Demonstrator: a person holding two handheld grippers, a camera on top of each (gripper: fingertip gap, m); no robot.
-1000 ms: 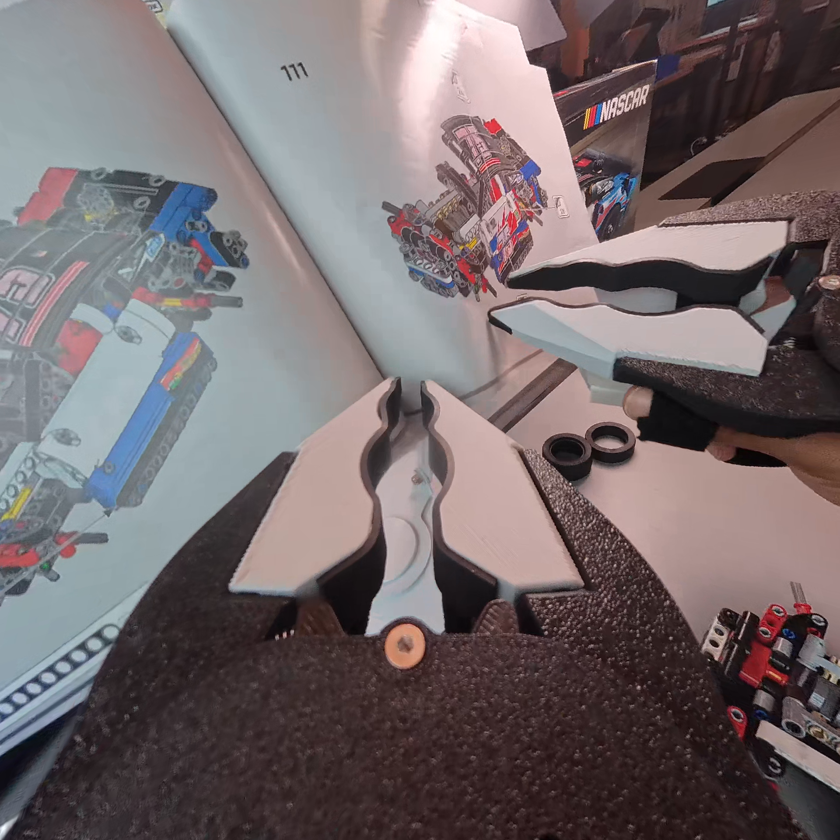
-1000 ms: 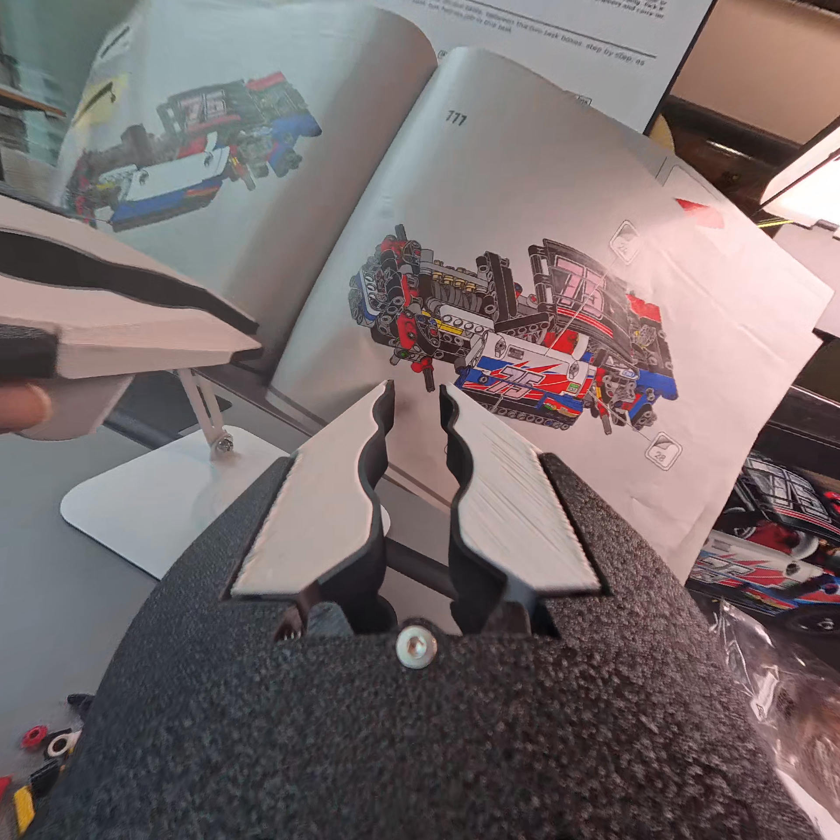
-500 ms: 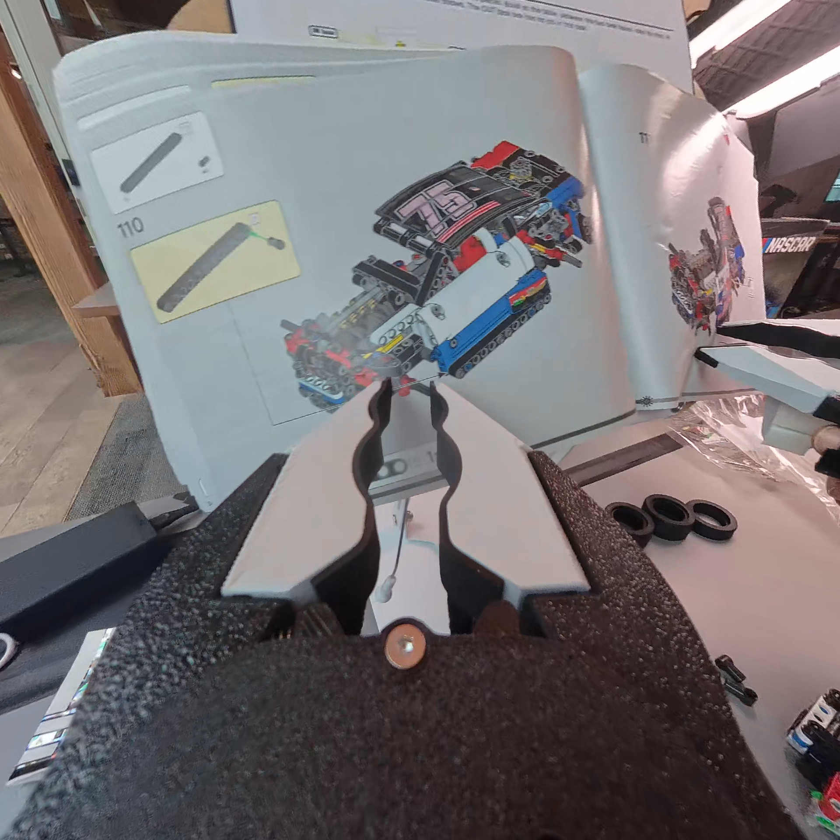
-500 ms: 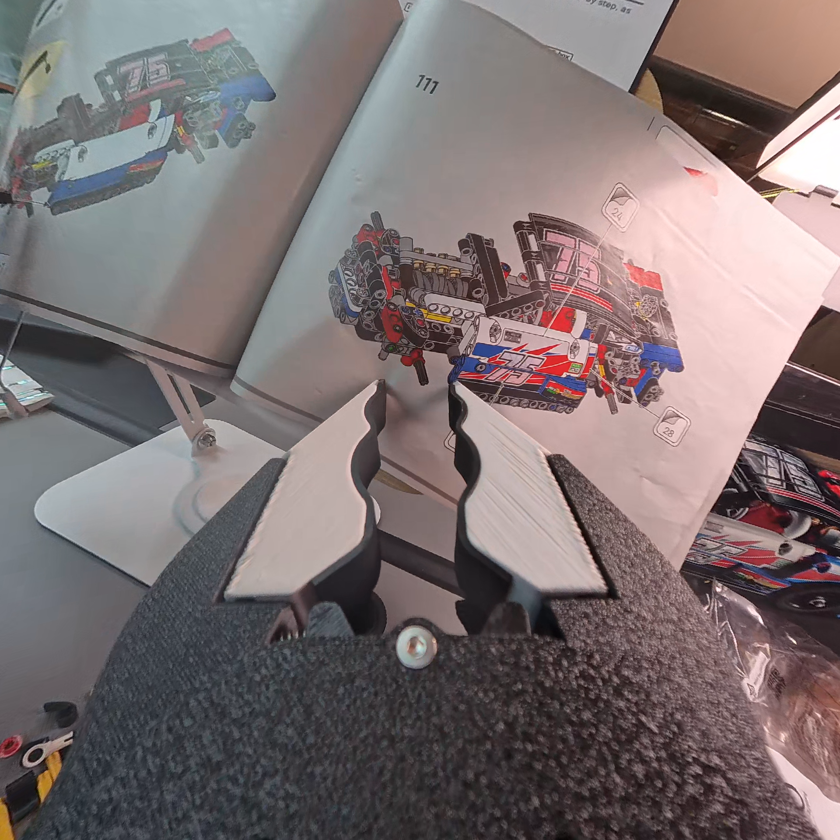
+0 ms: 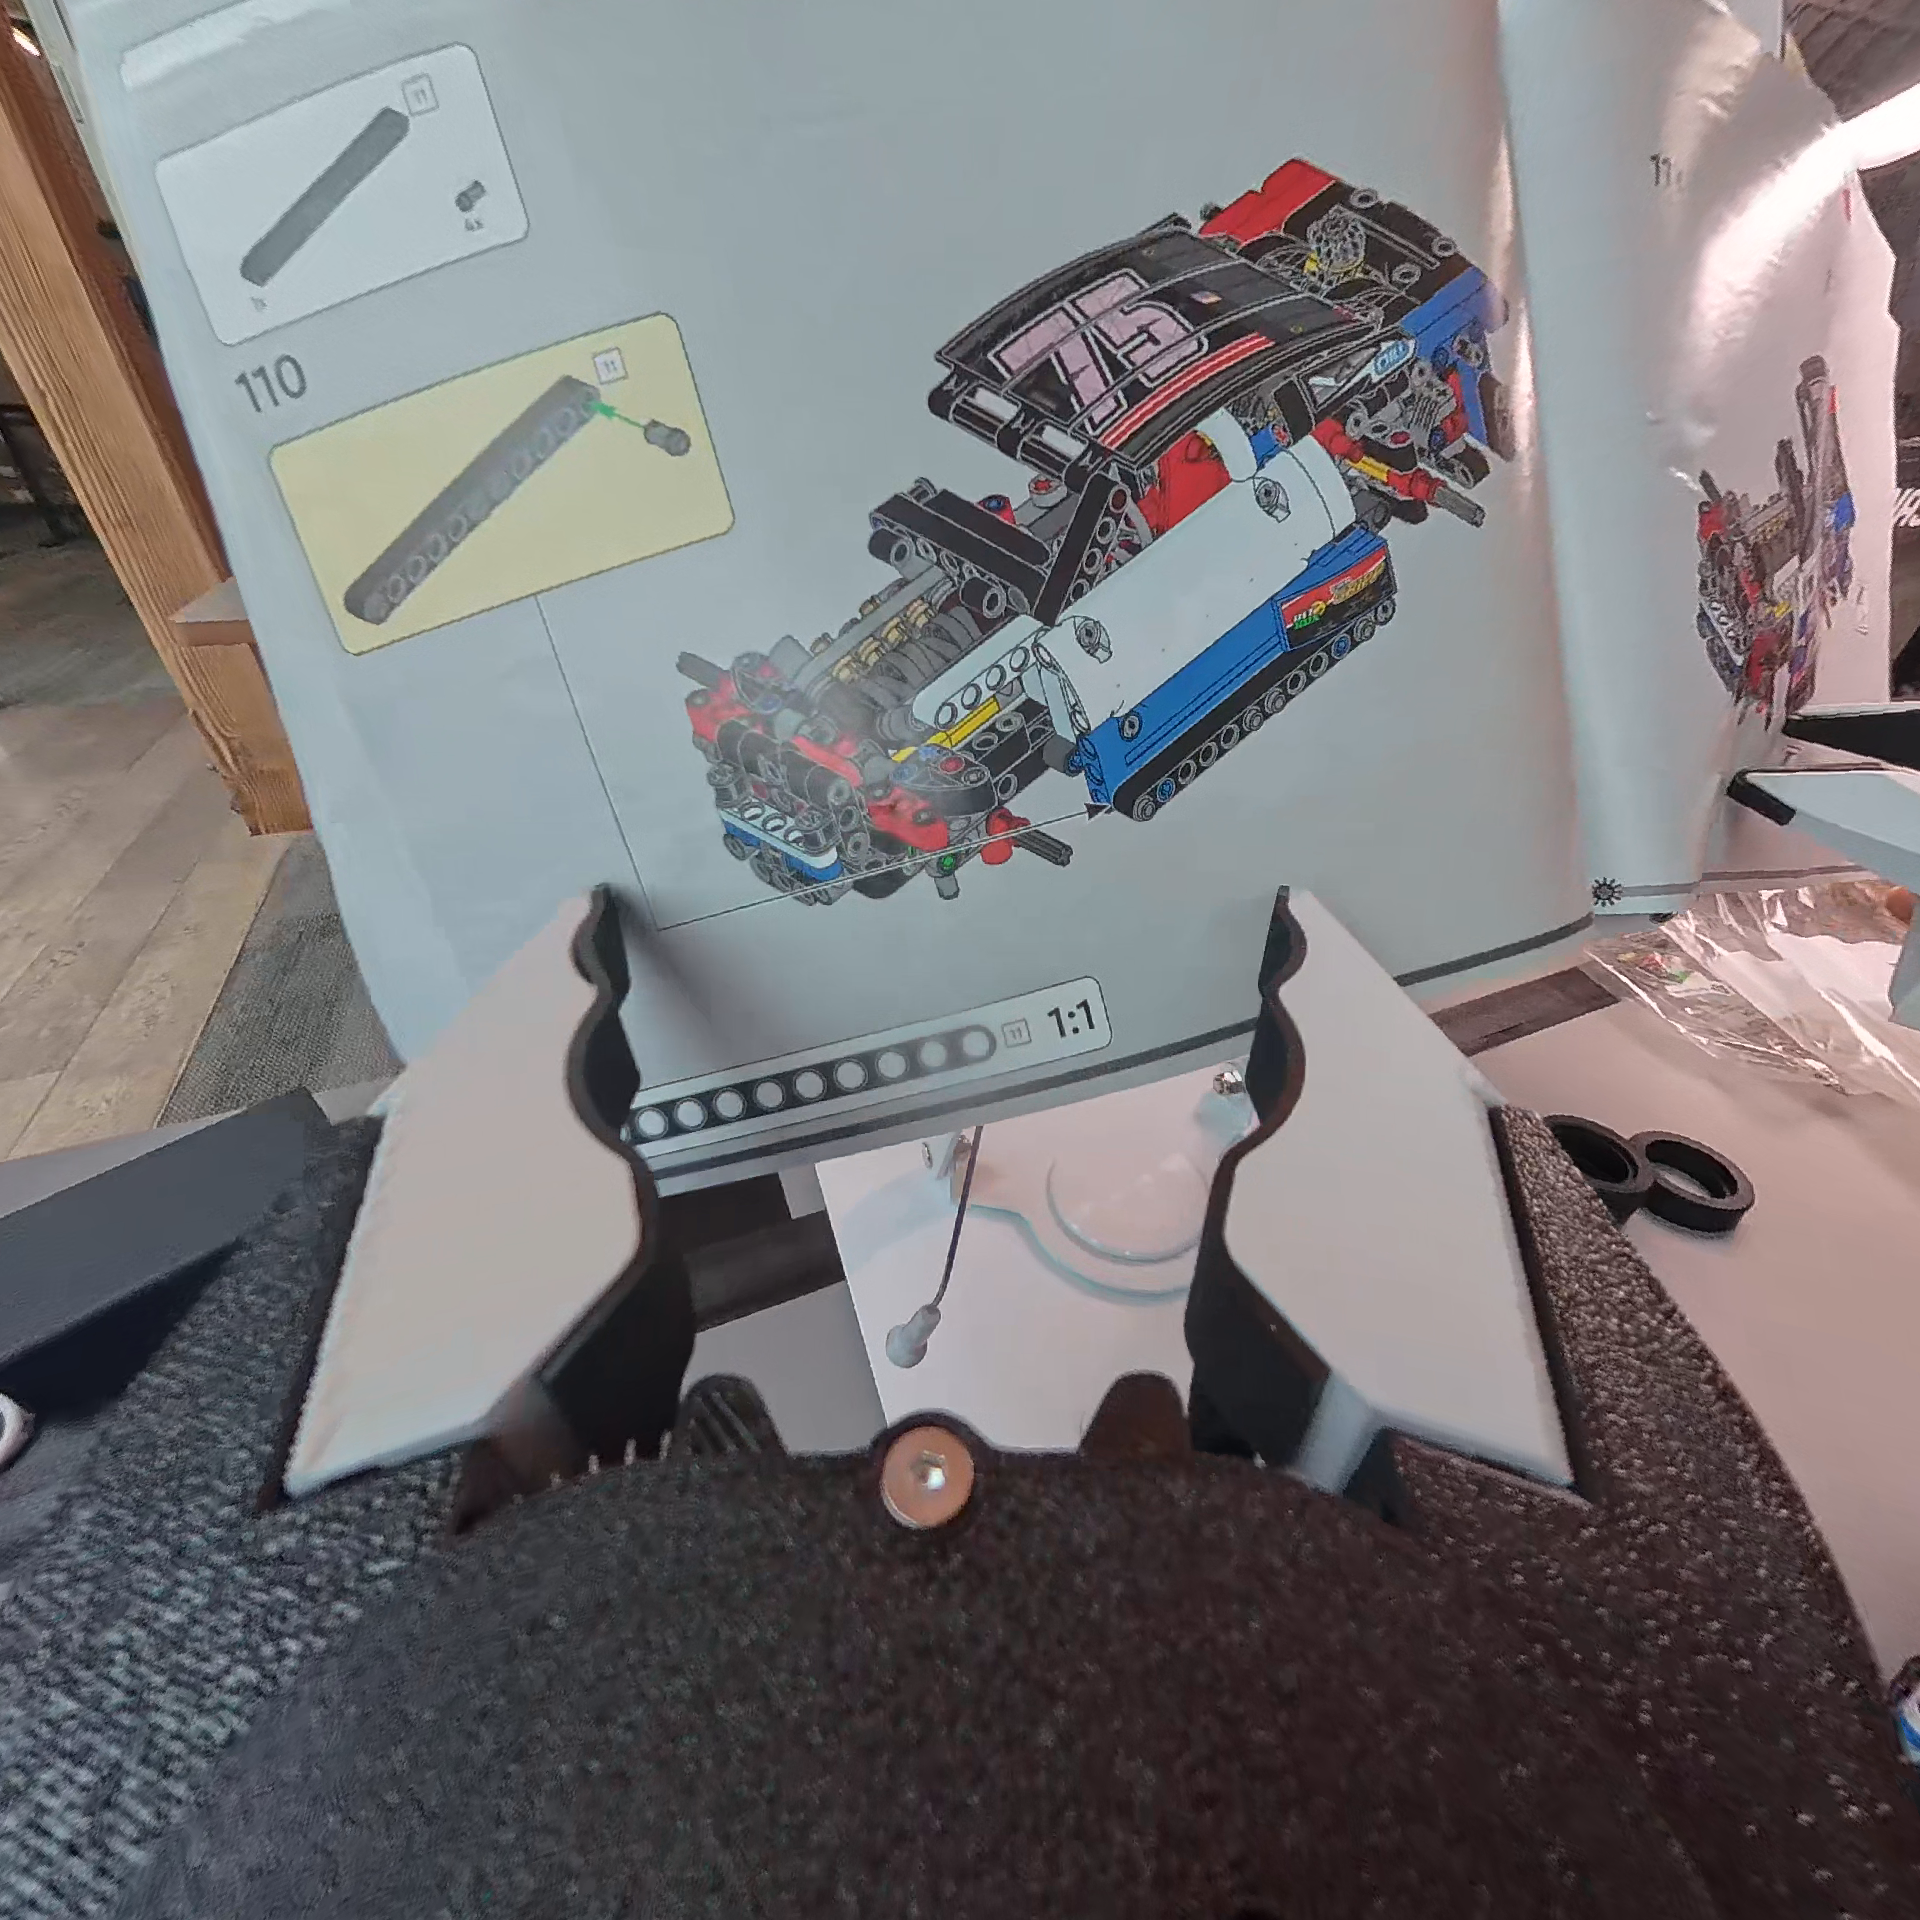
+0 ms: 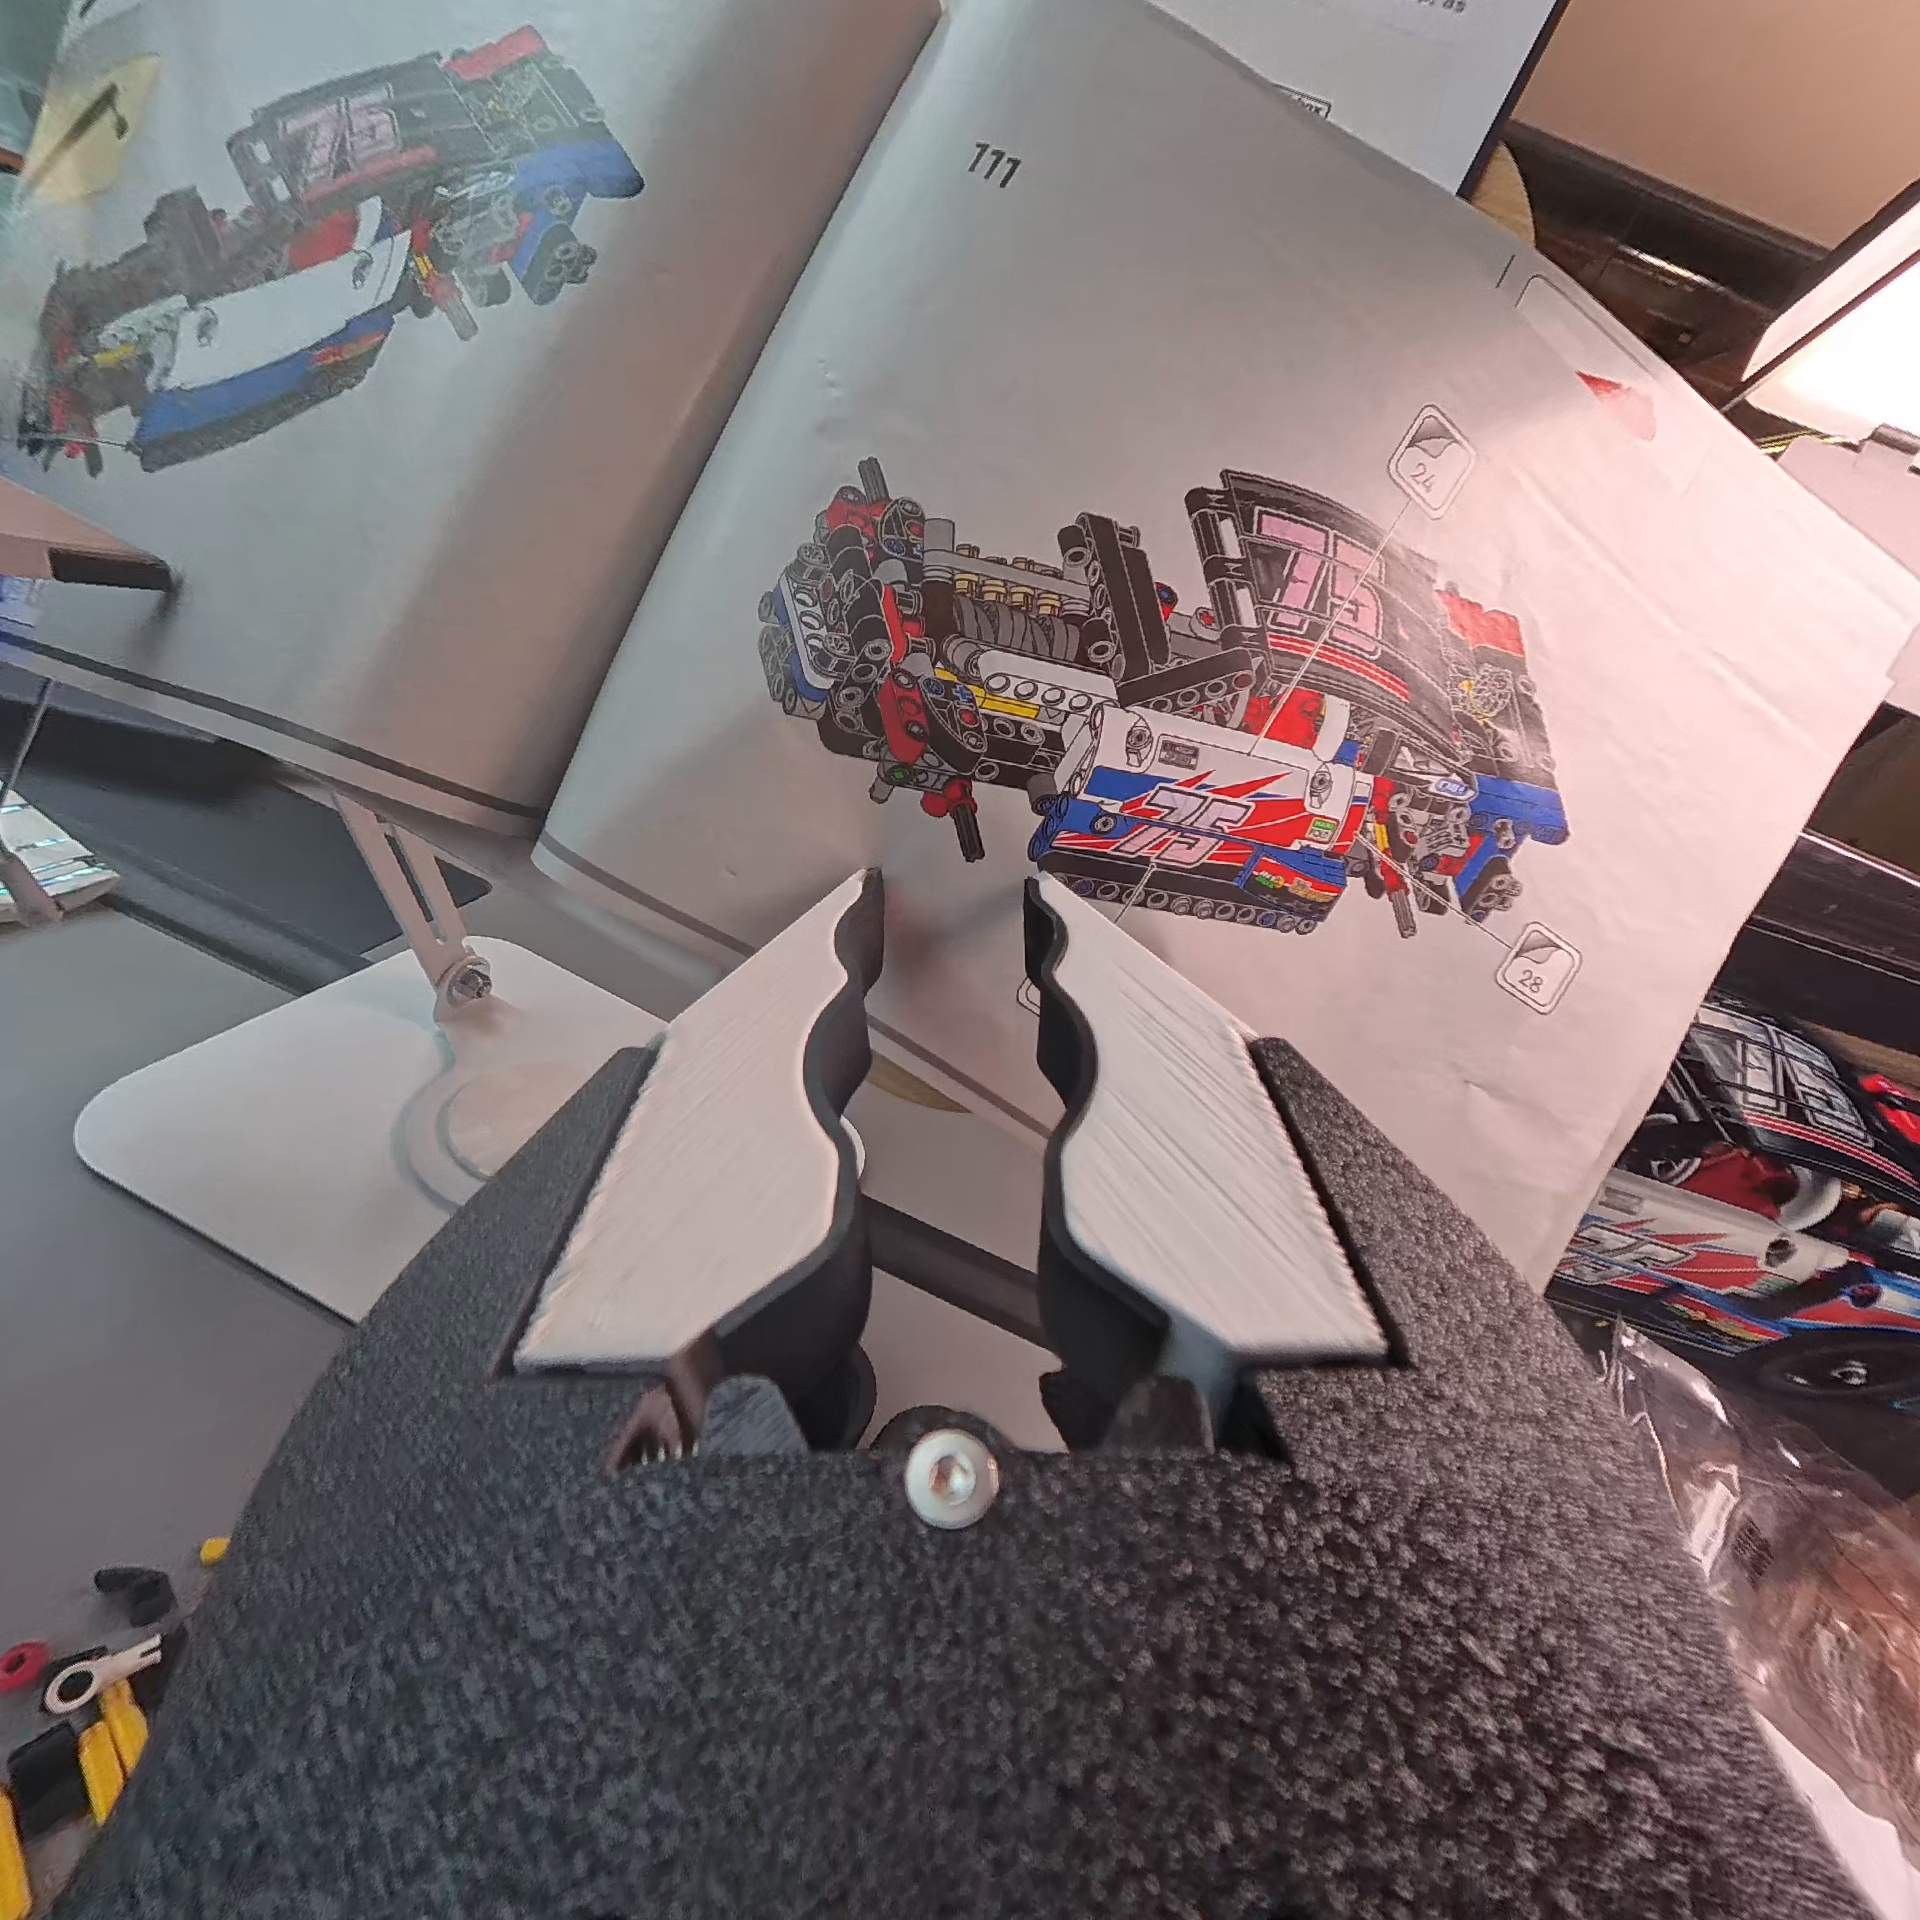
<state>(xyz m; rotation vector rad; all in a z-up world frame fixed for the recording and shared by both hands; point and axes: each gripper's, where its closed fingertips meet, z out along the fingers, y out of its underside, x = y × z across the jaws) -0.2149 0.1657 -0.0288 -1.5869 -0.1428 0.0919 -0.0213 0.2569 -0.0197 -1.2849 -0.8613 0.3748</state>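
An open building-instruction booklet stands on a white stand. My left gripper [image 5: 940, 914] is wide open and empty, and faces the booklet's left page [image 5: 935, 520], just short of its lower edge. My right gripper [image 6: 954, 894] is open with a narrow gap and empty. Its tips are close to the right page [image 6: 1195, 468], below the printed car drawing. The right gripper's fingers [image 5: 1839, 800] show at the right edge of the left wrist view. One left finger [image 6: 83, 551] shows at the left edge of the right wrist view.
The stand's white base [image 5: 1039, 1247] [image 6: 260, 1122] lies on the grey table under the booklet. Black tyres [image 5: 1652, 1174] and a clear plastic bag [image 5: 1766, 987] lie to the right. Small loose parts [image 6: 83, 1683] lie at the front left. A printed car box [image 6: 1766, 1195] stands at the right.
My left gripper has swung from the right page to the left page and its jaws have opened wide. My right gripper has barely shifted and keeps its narrow gap.
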